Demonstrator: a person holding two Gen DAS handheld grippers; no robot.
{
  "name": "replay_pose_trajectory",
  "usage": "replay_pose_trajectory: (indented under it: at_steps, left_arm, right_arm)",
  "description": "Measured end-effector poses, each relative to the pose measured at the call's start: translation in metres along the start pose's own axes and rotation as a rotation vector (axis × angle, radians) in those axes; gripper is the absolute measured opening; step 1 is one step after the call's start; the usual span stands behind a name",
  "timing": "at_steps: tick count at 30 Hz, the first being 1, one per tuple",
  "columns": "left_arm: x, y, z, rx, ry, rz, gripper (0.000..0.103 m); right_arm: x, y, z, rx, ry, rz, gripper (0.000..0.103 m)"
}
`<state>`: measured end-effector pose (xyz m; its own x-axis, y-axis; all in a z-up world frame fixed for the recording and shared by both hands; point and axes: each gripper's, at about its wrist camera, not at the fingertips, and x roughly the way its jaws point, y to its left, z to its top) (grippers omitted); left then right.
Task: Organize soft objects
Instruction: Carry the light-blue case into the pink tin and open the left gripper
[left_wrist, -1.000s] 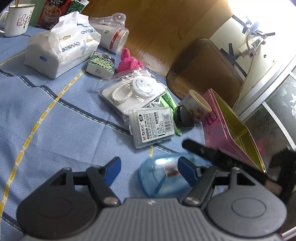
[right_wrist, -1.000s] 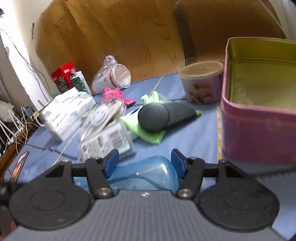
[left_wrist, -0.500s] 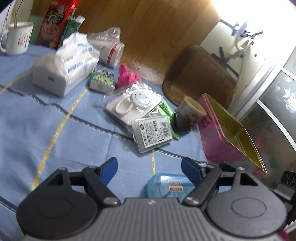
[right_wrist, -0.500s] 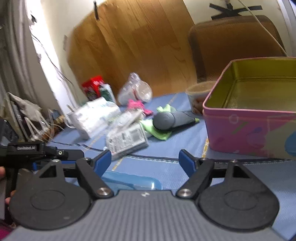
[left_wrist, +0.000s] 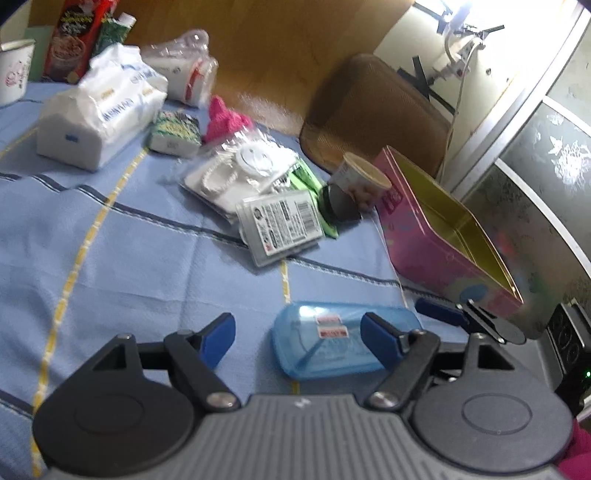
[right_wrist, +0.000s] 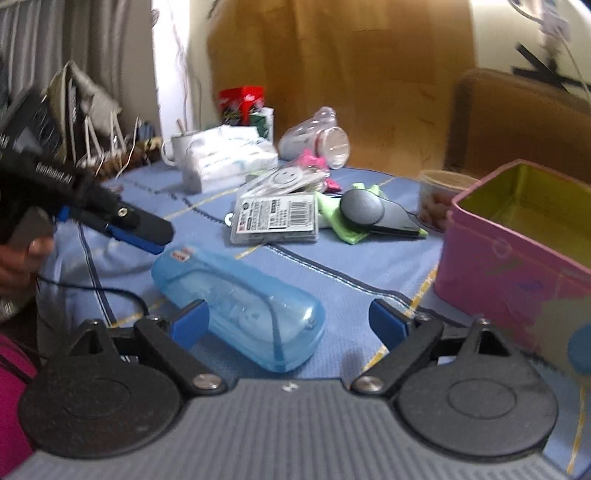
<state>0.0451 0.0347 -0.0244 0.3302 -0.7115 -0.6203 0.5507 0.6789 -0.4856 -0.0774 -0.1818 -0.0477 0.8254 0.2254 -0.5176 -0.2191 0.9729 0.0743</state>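
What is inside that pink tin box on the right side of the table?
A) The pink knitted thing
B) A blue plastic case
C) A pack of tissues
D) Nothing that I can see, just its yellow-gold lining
D: the pink tin stands open and only its bare yellow-gold lining shows, while the blue plastic case lies on the cloth in front of both open tongs, the left tongs and the right tongs.

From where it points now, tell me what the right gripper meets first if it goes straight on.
Probably the translucent blue plastic case, lying on the blue tablecloth just ahead of the open right gripper, nearer its left finger. Depth is unclear; kept level, it might pass over the case.
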Motion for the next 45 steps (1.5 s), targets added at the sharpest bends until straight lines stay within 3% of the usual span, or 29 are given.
replay_pose_trajectory:
  at_steps: [3,6,7,10,15,22,28,32,35,39,43,45]
  left_arm:
    - [0.014,-0.002,-0.001,-0.006,0.046,-0.030,0.081]
    - [0.022,-0.009,-0.002,0.041,0.034,-0.033,0.083]
    - [0.025,-0.012,-0.001,0.051,0.035,-0.031,0.084]
    - [0.029,-0.022,-0.002,0.107,0.017,0.028,0.079]
    - [0.024,-0.034,0.009,0.122,0.004,0.003,0.077]
    - [0.030,-0.088,0.050,0.291,-0.072,-0.071,0.077]
    - [0.069,-0.150,0.079,0.446,-0.122,-0.161,0.078]
    - [0.109,-0.171,0.089,0.436,-0.096,-0.216,0.079]
    - [0.122,-0.170,0.079,0.412,-0.074,-0.185,0.077]
    - [0.104,-0.146,0.065,0.395,-0.063,-0.163,0.076]
    - [0.064,-0.106,0.048,0.375,-0.078,-0.122,0.076]
    - [0.044,-0.080,0.037,0.351,-0.083,-0.061,0.076]
  right_arm:
    - [0.012,-0.001,0.001,-0.017,0.037,0.012,0.091]
    - [0.022,-0.002,0.000,-0.007,0.064,0.038,0.085]
    - [0.022,0.001,0.000,-0.017,0.055,0.034,0.081]
    - [0.024,0.003,0.002,-0.021,0.050,0.016,0.080]
    - [0.010,0.000,0.003,0.003,0.004,-0.013,0.080]
    - [-0.024,-0.020,0.022,0.017,-0.129,-0.161,0.080]
    - [-0.051,-0.055,0.029,0.019,-0.206,-0.373,0.081]
    - [-0.049,-0.091,0.024,0.093,-0.197,-0.530,0.081]
    - [-0.047,-0.109,0.016,0.185,-0.176,-0.648,0.081]
    - [-0.058,-0.111,0.008,0.293,-0.252,-0.620,0.081]
    - [-0.061,-0.091,0.012,0.284,-0.337,-0.532,0.065]
    - [-0.055,-0.079,0.017,0.262,-0.350,-0.476,0.063]
